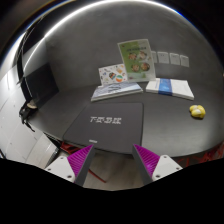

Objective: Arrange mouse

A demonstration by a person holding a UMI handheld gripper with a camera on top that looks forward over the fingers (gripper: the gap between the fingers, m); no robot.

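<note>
A small yellow mouse (197, 111) lies on the dark table (70, 100), far off to the right of my fingers. A dark mouse pad (105, 126) with white lettering lies at the table's near edge, just ahead of my gripper (114, 152). The gripper is open, its magenta pads (82, 160) spread wide with nothing between them. It hovers off the table's near edge, and only floor shows between the fingers.
Beyond the mouse pad lie a grey booklet (117, 91) and a white and blue book (170, 87). A green picture book (135, 58) stands upright behind them, next to a flat sheet (112, 72). A black chair (35, 88) is at the left.
</note>
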